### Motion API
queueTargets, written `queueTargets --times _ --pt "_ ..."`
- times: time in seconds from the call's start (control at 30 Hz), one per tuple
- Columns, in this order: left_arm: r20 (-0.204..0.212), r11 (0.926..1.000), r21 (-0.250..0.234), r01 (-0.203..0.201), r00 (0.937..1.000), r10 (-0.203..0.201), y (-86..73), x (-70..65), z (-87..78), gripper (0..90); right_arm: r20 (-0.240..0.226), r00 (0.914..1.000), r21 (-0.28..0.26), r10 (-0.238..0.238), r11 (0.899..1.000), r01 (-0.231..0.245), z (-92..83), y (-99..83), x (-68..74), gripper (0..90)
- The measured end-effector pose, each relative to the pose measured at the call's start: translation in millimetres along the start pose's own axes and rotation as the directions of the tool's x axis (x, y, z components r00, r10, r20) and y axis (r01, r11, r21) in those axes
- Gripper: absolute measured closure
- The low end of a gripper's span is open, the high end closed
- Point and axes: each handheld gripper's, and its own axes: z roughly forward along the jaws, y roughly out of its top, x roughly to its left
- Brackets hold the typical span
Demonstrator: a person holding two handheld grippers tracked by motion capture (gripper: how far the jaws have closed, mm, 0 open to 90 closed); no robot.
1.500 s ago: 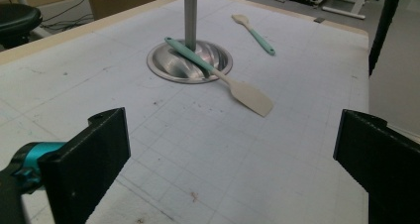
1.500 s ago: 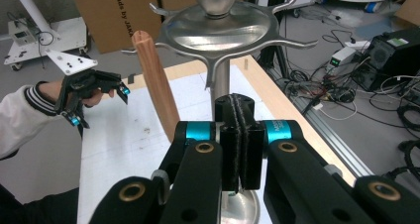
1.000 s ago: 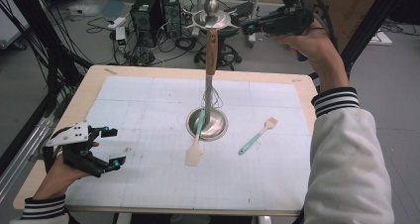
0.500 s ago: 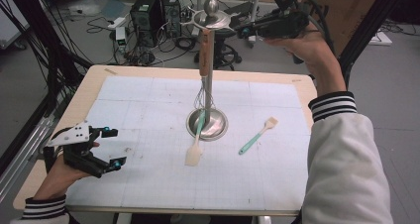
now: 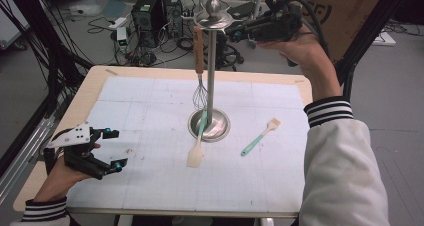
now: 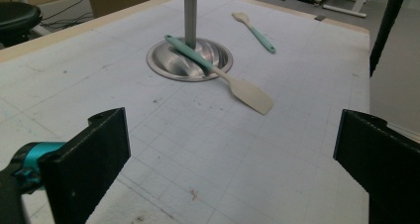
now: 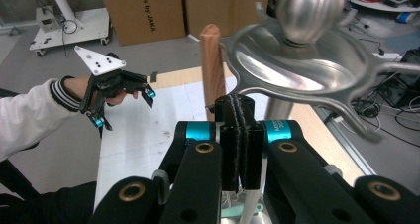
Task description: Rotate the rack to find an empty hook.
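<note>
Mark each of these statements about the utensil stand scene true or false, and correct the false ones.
1. The whisk hangs from the top of the metal stand. True.
2. The left gripper holds the spatula. False: its jaws stand open with nothing between them, apart from the spatula.
3. The spatula's teal handle rests on the stand's round base. True.
4. The brush lies in the stand's base. False: it lies on the mat to the right of the base.
5. The right gripper is up at the stand's top, jaws shut. True.
</note>
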Motion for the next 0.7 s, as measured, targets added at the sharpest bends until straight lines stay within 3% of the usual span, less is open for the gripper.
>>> queueTargets --times 0.7 --pt "0.007 1.0000 -0.003 0.000 1.0000 0.000 0.5 -0.5 -0.2 1.7 -0.024 0.9996 0.000 -0.013 1.000 0.013 19.7 9.4 11.4 89.2"
